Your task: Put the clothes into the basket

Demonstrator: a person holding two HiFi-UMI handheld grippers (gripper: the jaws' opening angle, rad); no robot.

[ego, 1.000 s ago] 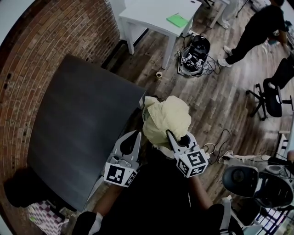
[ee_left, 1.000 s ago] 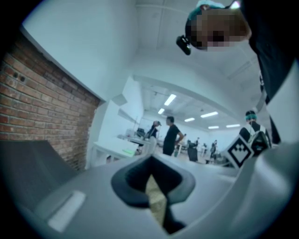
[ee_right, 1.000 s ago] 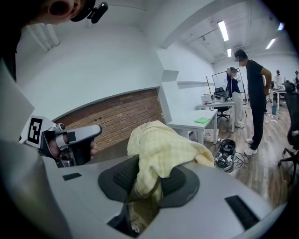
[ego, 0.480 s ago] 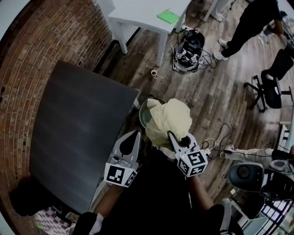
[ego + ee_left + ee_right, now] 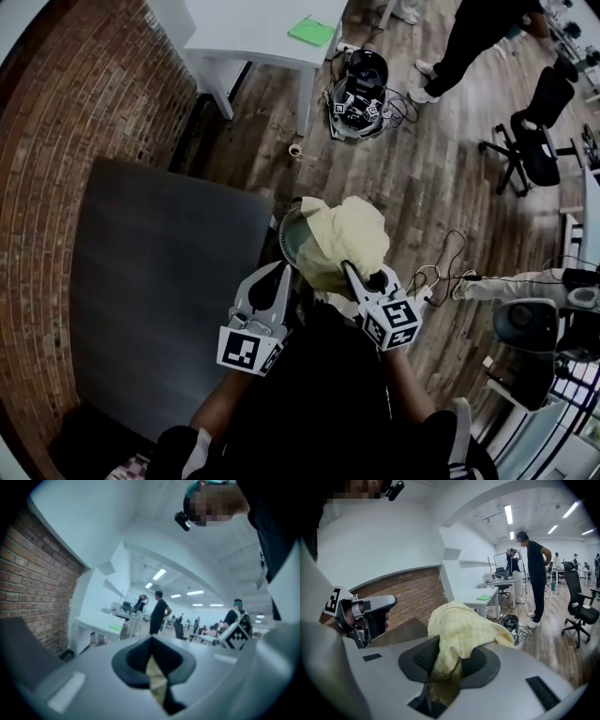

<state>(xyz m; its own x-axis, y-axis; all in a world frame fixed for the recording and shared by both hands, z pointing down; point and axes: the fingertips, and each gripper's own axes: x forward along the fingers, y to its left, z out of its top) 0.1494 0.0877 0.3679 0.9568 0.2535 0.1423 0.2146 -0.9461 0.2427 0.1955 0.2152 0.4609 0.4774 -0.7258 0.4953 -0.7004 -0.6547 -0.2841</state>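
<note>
1 pale-yellow checked cloth, bunched & crumpled w/ folds spilling over the pads, is pinched in the right gripper, jaws part-closed on it. From the head view it's held over the 1 round pale basket, just beside the dark table; can't tell if cloth & basket touch. Left gripper: jaws together, tips meeting, nothing in them, near the cloth's left edge.

Noted a dark desk against a brick wall, a white table bearing a green sheet, a black office chair and a standing person on the wood floor.
</note>
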